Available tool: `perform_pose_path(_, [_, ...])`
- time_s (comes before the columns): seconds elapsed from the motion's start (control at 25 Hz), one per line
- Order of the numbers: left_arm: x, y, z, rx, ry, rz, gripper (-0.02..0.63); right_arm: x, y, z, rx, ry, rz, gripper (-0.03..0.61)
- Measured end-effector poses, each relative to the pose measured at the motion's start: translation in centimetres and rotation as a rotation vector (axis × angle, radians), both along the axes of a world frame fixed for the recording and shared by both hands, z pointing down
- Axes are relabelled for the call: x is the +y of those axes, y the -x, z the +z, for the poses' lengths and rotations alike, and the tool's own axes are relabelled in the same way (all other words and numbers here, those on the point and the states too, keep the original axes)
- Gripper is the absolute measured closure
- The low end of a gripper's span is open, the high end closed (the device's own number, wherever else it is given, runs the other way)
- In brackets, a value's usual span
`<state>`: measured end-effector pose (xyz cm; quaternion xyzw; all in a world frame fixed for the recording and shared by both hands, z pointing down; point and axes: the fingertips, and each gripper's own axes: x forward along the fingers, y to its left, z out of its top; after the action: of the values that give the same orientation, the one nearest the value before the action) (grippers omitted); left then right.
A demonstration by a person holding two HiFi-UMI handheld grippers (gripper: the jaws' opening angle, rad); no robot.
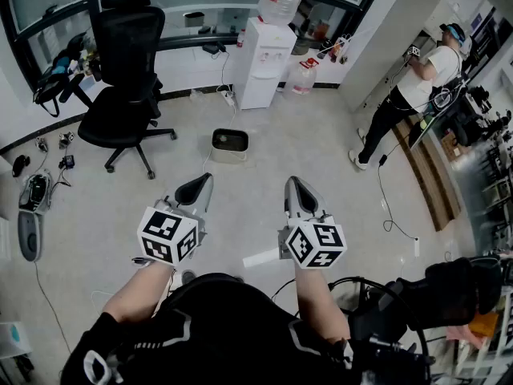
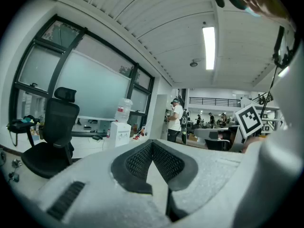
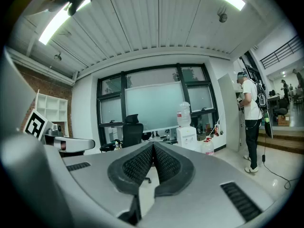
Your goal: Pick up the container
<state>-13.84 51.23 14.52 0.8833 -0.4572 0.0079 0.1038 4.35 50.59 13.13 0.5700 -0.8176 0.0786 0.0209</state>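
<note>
Hovering side by side over the floor [image 1: 321, 147], the left gripper [image 1: 197, 190] and right gripper [image 1: 299, 191] each have jaws pressed together, empty. The container [image 1: 230, 143], pale with a dark inside, sits on the floor ahead, between the office chair [image 1: 124, 70] and the water dispenser [image 1: 263, 62].

Bright, even light from ceiling strip lamps [image 2: 209, 47]; the gripper views bulge at dark rounded edges, near jaws soft.

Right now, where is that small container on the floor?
In the head view the container sits on the floor near the centre, right of the black office chair and in front of the white water dispenser.
</note>
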Motion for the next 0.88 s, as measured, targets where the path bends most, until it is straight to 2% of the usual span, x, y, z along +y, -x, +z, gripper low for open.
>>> perform_pose_path(0.44, [0.2, 0.8, -0.5, 0.004, -0.017, 0.008, 0.604, 0.0, 0.7, 0.1, -0.018, 0.007, 0.014, 0.571])
perform_pose_path(0.88, [-0.3, 3.2, -0.7, 0.064, -0.004, 0.044, 0.604, 0.0, 3.4, -0.2, -0.024, -0.004, 0.015, 0.57])
